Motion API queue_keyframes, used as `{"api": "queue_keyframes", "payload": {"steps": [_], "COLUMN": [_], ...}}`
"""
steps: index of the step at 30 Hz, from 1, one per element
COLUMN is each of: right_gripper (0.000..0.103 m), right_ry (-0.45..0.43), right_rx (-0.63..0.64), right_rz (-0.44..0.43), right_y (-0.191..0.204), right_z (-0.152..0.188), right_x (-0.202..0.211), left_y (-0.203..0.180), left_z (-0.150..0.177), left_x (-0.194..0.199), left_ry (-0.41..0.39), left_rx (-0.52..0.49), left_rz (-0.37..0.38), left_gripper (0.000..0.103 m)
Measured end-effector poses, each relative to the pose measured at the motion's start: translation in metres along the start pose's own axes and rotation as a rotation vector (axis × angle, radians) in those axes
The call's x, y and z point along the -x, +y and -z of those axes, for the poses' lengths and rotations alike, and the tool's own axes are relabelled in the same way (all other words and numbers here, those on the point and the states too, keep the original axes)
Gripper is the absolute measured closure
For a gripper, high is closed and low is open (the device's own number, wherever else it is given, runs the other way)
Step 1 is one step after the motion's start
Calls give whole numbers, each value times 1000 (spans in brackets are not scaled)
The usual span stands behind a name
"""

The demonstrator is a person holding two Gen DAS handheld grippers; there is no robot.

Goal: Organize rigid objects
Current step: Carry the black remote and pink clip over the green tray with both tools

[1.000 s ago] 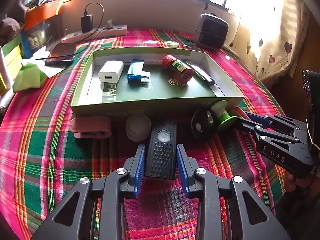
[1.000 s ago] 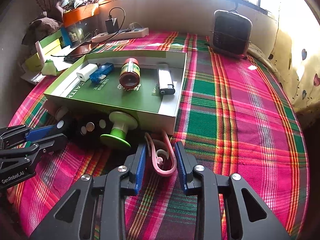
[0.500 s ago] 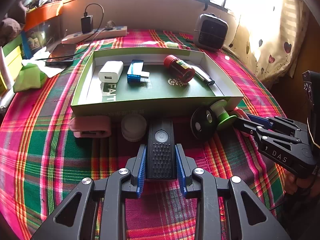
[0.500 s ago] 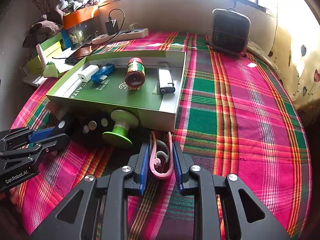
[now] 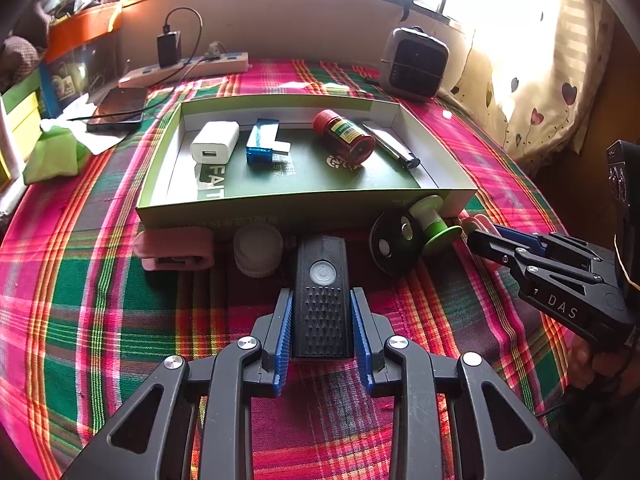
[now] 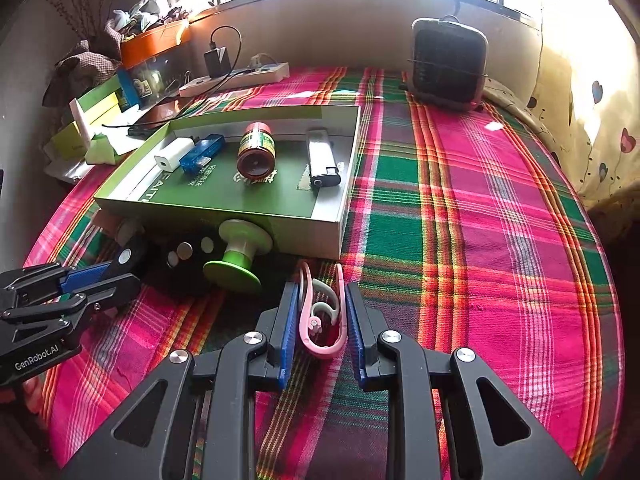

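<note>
Two grippers clamped: left gripper [image 5: 322,322] around ribbed black block [image 5: 323,296], right gripper [image 6: 319,326] around curved pink clip [image 6: 322,320].

Green shallow box [image 5: 304,216] open on plaid cloth, holding in a row: white charger [image 5: 215,142], blue USB stick [image 5: 262,142], red-capped brown bottle [image 5: 345,137] on its side, silver-black lighter [image 5: 394,147] by right wall. In front of box, on cloth: pink case [image 5: 174,250], white round lid [image 5: 258,250], black ribbed light [image 5: 323,298] lying flat between left pads, black disc [image 5: 394,244] with silver buttons, green-white spool [image 5: 434,226] tipped on its side, touching box wall. Pink ear hook [image 6: 322,316] flat between right pads.
</note>
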State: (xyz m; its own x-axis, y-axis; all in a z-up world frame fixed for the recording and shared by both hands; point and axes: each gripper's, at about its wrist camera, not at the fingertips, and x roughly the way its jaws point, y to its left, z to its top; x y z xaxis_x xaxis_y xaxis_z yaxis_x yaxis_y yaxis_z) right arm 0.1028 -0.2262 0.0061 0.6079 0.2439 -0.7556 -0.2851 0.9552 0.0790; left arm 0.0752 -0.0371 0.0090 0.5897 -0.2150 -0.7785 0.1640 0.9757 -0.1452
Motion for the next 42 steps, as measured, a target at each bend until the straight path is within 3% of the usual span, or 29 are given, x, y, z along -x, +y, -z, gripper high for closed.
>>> {"api": "queue_keyframes", "payload": {"steps": [28,42], "right_gripper": [79,79], "right_ry": [-93,-84], "right_rx": [-33,-35], "right_rz": [-21,-25], "right_y": [-2,4], "right_z": [-16,-45], "right_x": [34,15], "left_y": [8,40], "left_z": [-26,-58], "left_x": [30,12], "left_ry": [-78,-63], "left_rx": [8,53], "left_rz": [10,-11], "left_gripper": [77,77]}}
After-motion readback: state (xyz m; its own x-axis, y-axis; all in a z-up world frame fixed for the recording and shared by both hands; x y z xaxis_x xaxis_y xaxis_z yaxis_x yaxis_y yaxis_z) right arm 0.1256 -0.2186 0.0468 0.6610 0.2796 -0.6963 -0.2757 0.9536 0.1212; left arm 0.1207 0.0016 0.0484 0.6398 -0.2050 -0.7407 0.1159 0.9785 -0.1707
